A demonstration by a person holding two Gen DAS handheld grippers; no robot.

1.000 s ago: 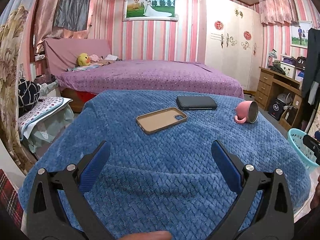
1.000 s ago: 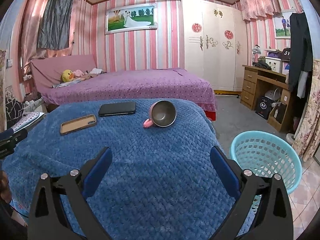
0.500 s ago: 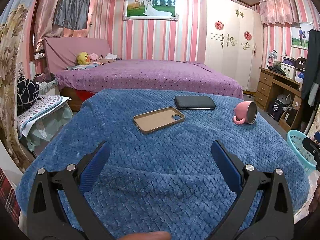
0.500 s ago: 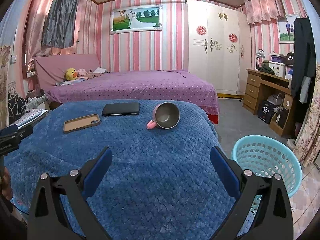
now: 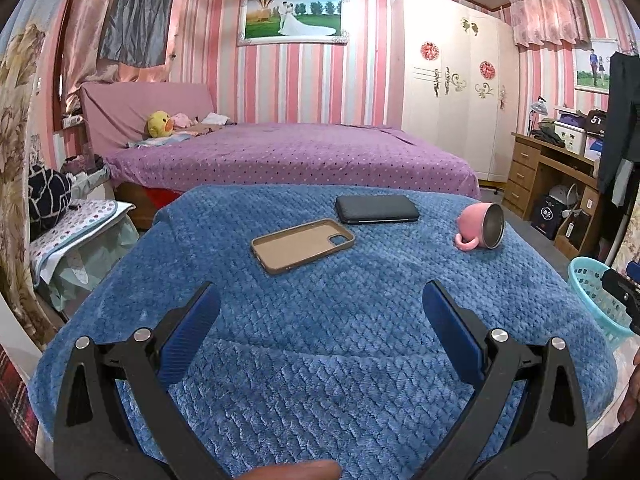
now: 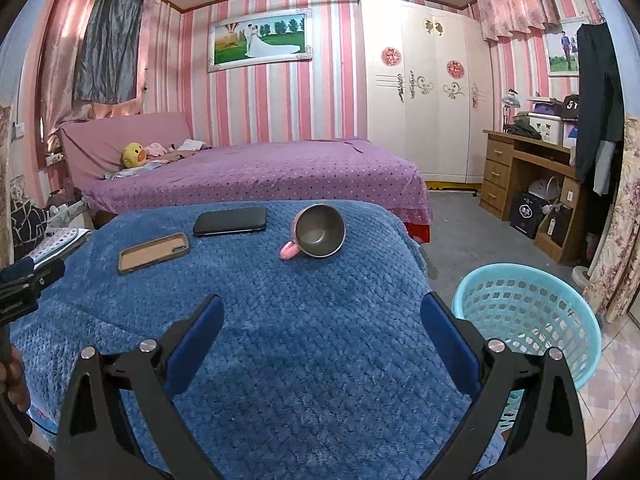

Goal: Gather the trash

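Observation:
A blue blanket (image 5: 320, 320) (image 6: 304, 320) covers the table in front of me. On it lie a tan phone case (image 5: 303, 245) (image 6: 153, 252), a black phone (image 5: 377, 209) (image 6: 230, 221) and a pink mug (image 5: 481, 226) (image 6: 318, 231) tipped on its side. A turquoise basket (image 6: 528, 320) (image 5: 596, 296) stands on the floor to the right of the table. My left gripper (image 5: 320, 304) hovers open over the near blanket, short of the case. Open too, my right gripper (image 6: 320, 312) hangs over the blanket's near right part, short of the mug. Neither holds anything.
A purple bed (image 5: 288, 156) with a yellow plush duck (image 5: 159, 124) lies behind the table. A white wardrobe (image 6: 420, 92) and a wooden desk (image 6: 528, 184) stand at the right. A padded stool (image 5: 76, 224) sits left of the table. Tiled floor (image 6: 616, 392) surrounds the basket.
Both grippers have drifted slightly: the left view shifted a little to the right, the right view rose and tilted a bit. Both stay open and nothing on the blanket has moved.

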